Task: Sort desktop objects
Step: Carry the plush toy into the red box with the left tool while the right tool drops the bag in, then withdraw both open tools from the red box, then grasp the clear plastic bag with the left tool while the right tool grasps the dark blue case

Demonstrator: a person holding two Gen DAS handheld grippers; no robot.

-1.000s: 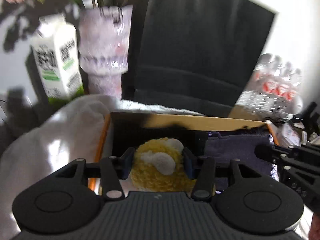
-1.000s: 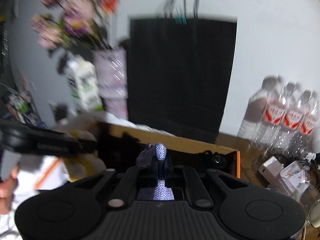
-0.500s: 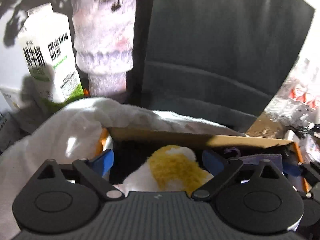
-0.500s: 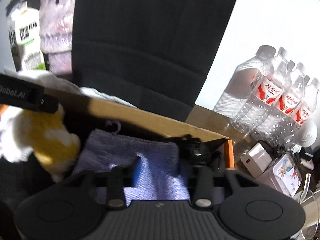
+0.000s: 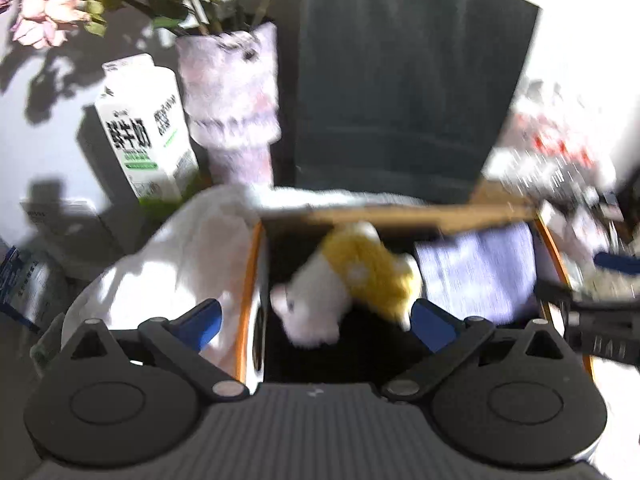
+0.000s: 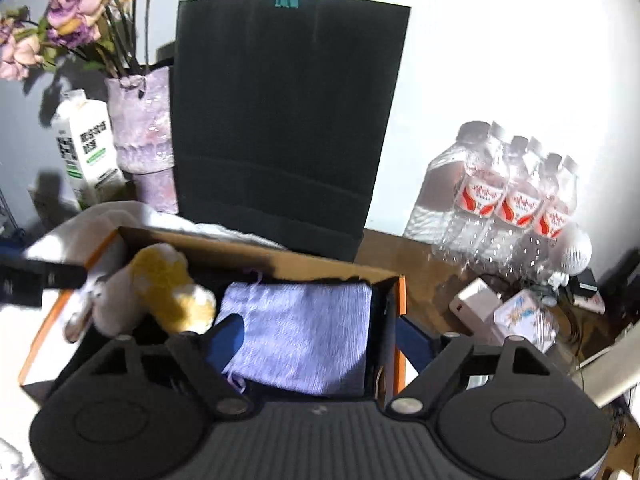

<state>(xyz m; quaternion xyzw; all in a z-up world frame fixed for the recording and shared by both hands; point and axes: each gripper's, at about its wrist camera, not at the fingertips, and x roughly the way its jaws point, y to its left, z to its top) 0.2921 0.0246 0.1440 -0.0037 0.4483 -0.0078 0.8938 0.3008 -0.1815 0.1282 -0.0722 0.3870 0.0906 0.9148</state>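
Both claws have their jaws opening over an orange-edged cardboard box (image 5: 256, 264). From the left wrist view, the left gripper (image 5: 316, 320) stands spread wide, blue pads clear of the yellow-and-white plush toy (image 5: 352, 280) lying between them in the box's left half. A folded lavender cloth pouch (image 5: 476, 272) lies beside it on the right. A white towel (image 5: 172, 256) drapes outside the box's left wall; a white milk carton (image 5: 140, 128) and pale purple vase (image 5: 236, 100) stand behind.

From the right wrist view, the right gripper (image 6: 320, 340) is parted above the pouch (image 6: 304, 332), gripping nothing. The plush (image 6: 160, 292) sits left of it. A black paper bag (image 6: 288, 120) stands behind the box (image 6: 400, 308), clear water bottles (image 6: 504, 196) to the right.
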